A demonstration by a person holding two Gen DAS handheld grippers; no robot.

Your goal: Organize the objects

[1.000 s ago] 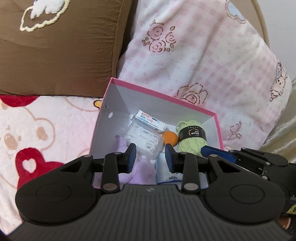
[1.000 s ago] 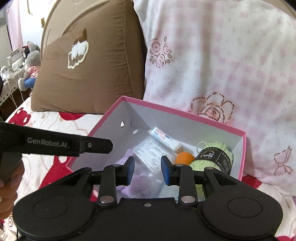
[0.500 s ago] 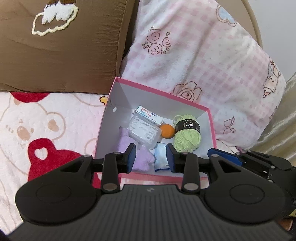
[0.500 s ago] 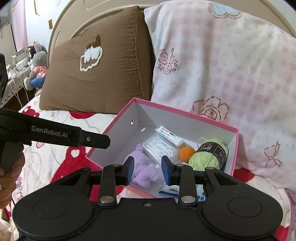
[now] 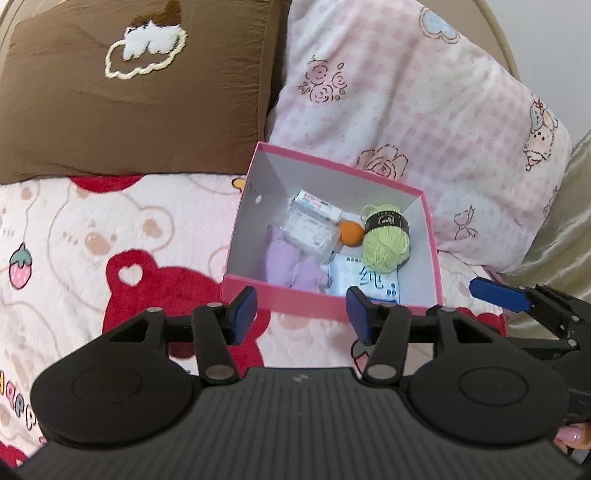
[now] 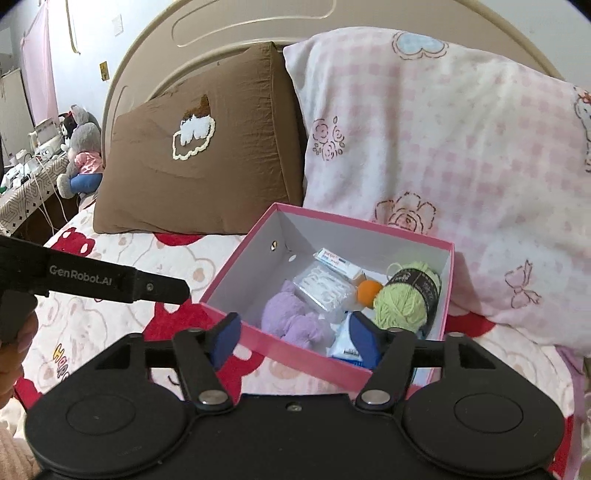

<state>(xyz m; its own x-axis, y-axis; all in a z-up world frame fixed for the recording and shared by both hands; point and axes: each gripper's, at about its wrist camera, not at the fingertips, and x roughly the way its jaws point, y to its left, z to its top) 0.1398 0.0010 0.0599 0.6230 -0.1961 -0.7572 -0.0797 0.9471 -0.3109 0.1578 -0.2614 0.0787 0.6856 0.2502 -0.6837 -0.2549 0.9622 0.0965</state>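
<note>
Two grippers, left gripper (image 5: pixel 301 314) and right gripper (image 6: pixel 293 338), hover empty with jaws apart before the pink box's (image 5: pixel 314 304) near wall; green yarn (image 5: pixel 386 245) inside lies nearer the right.

From my remote station I see a brown pillow (image 6: pixel 207 162) and a pink checked pillow (image 6: pixel 443 147) leaning on a beige headboard (image 6: pixel 236 33), a bear-print blanket (image 5: pixel 92 236) below, and plush toys (image 6: pixel 79 155) far left.
</note>
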